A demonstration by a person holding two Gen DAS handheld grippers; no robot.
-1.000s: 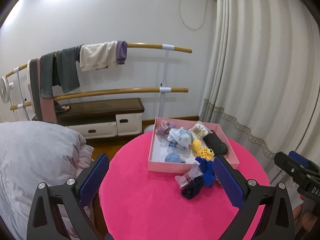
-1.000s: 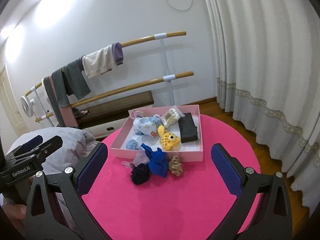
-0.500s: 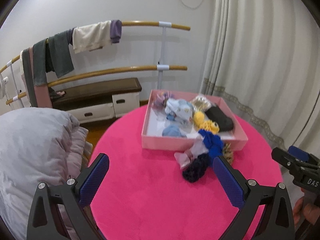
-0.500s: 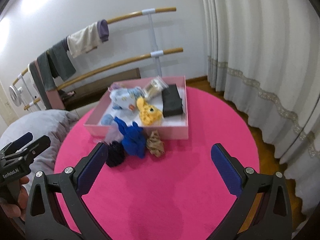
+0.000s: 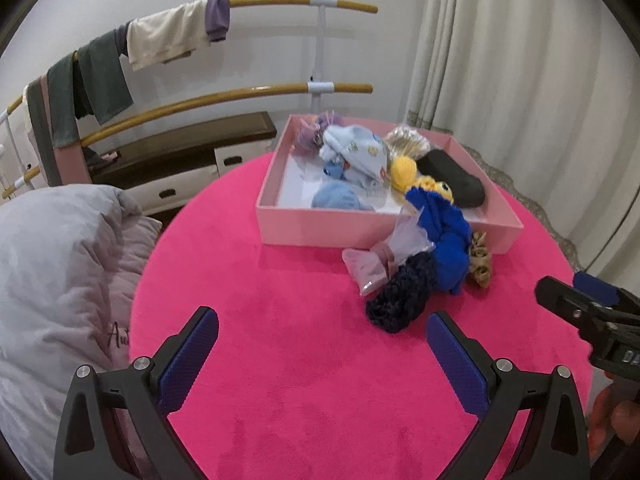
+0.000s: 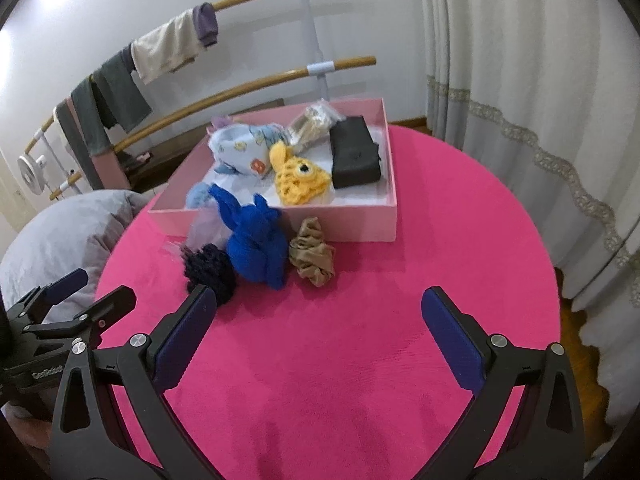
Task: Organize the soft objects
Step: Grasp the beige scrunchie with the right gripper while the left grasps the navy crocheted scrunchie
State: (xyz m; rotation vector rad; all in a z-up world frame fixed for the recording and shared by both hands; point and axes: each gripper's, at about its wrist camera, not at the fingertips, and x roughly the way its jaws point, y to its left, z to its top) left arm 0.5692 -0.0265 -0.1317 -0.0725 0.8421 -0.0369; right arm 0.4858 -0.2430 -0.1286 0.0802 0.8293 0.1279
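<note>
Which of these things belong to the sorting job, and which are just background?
Job items: pink box; blue knit piece; dark navy knit piece; tan scrunchie; clear pouch; yellow crochet toy, already boxed.

Background: clothes on the wooden rails; grey duvet; curtain; low bench.

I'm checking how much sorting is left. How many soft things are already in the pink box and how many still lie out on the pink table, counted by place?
In the pink box: 6 (purple scrunchie, patterned light-blue cloth, pale-blue piece, yellow crochet toy, beige bagged item, black pouch).
On the table: 4 (blue knit, navy scrunchie, tan scrunchie, clear packet).
Total: 10
</note>
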